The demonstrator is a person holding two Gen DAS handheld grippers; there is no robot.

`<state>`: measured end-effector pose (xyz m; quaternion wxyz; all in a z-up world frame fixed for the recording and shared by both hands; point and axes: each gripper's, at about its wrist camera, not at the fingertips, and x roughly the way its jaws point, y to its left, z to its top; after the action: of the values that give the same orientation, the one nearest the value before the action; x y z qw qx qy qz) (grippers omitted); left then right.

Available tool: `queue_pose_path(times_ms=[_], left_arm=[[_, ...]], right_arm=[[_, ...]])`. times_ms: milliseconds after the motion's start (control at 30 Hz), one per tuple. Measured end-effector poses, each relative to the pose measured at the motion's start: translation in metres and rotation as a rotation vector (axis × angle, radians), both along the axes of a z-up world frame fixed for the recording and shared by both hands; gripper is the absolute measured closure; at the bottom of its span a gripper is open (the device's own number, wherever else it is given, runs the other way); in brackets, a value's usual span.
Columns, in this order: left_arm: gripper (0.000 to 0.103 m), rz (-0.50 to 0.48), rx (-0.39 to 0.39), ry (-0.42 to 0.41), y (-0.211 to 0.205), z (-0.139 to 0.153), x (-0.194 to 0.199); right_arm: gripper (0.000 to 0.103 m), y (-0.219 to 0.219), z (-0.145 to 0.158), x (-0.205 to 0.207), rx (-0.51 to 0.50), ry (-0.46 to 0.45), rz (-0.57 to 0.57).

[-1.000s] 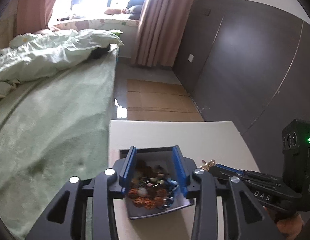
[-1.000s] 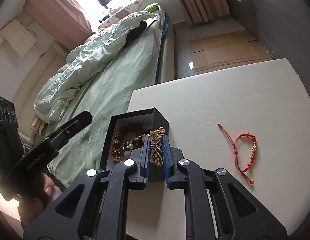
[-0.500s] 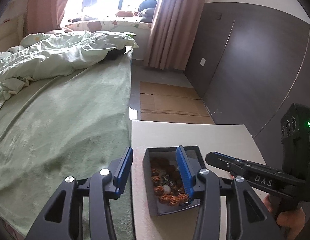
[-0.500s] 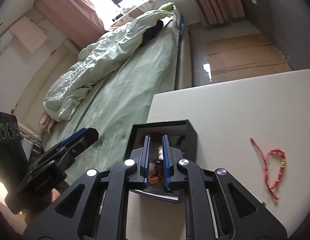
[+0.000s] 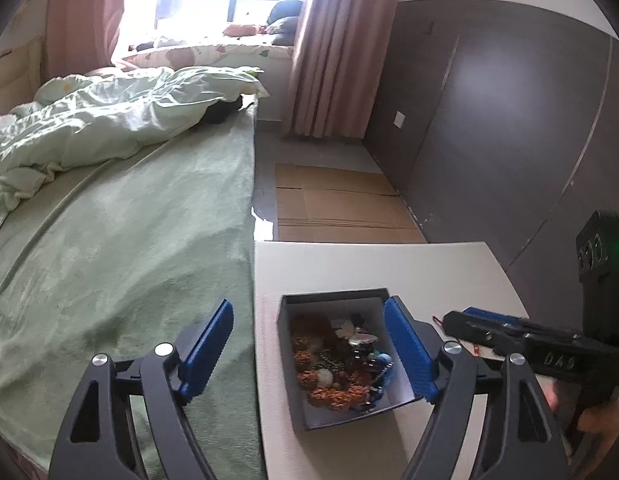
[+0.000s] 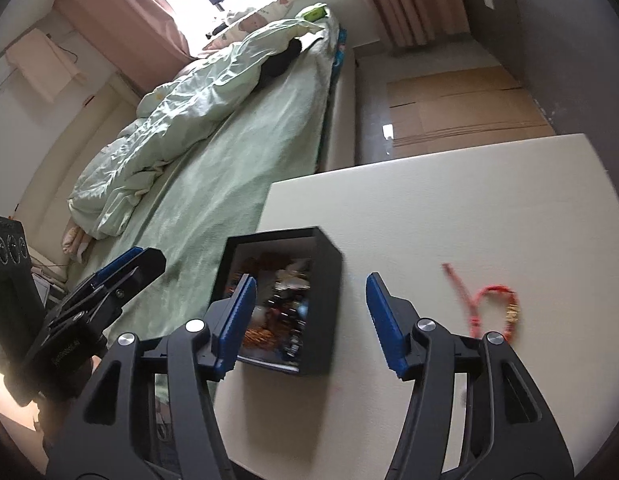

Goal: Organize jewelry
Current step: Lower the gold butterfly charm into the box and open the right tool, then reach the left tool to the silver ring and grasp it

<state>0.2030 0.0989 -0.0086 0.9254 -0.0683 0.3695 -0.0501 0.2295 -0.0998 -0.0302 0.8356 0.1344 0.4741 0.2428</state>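
Gold brooch now in box (image 6: 325, 280); right claw (image 6: 309, 312) released.

"DAS" on right claw (image 5: 475, 320) body; nothing else legible.

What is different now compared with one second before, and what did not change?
The right tongs let go of the gold butterfly ornament, which now lies in the black jewelry box, and stand open beside it. The left tongs opened wider and released the box, its right wall between the fingers. The box and the red string bracelet stayed on the white table.
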Motion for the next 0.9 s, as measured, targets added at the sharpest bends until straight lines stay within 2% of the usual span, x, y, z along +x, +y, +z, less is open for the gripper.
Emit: queue_pose_path(times_ms=[67, 100, 367, 667, 733, 767, 900], left_arm=[[0.025, -0.018, 0.008, 0.004, -0.009, 0.0, 0.0], [0.025, -0.028, 0.015, 0.004, -0.013, -0.001, -0.001], [0.025, -0.126, 0.03, 0.007, -0.053, -0.004, -0.005], [0.025, -0.247, 0.065, 0.022, -0.106, -0.012, -0.009], [0.025, -0.271, 0.065, 0.031, -0.116, -0.016, -0.01], [0.025, -0.287, 0.062, 0.041, -0.123, -0.019, -0.011], [0.025, -0.355, 0.073, 0.081, -0.151, -0.033, -0.018]], right_arm=[[0.043, -0.014, -0.001, 0.0, -0.015, 0.008, -0.015], [0.039, -0.02, -0.001, 0.0, -0.02, 0.013, -0.023], [0.034, -0.077, 0.003, -0.004, -0.07, 0.018, -0.085], [0.034, -0.124, -0.004, -0.011, -0.094, 0.073, -0.122], [0.026, -0.131, -0.006, -0.012, -0.1, 0.083, -0.116], [0.018, -0.133, -0.006, -0.013, -0.103, 0.086, -0.116], [0.013, -0.145, -0.009, -0.016, -0.106, 0.099, -0.118]])
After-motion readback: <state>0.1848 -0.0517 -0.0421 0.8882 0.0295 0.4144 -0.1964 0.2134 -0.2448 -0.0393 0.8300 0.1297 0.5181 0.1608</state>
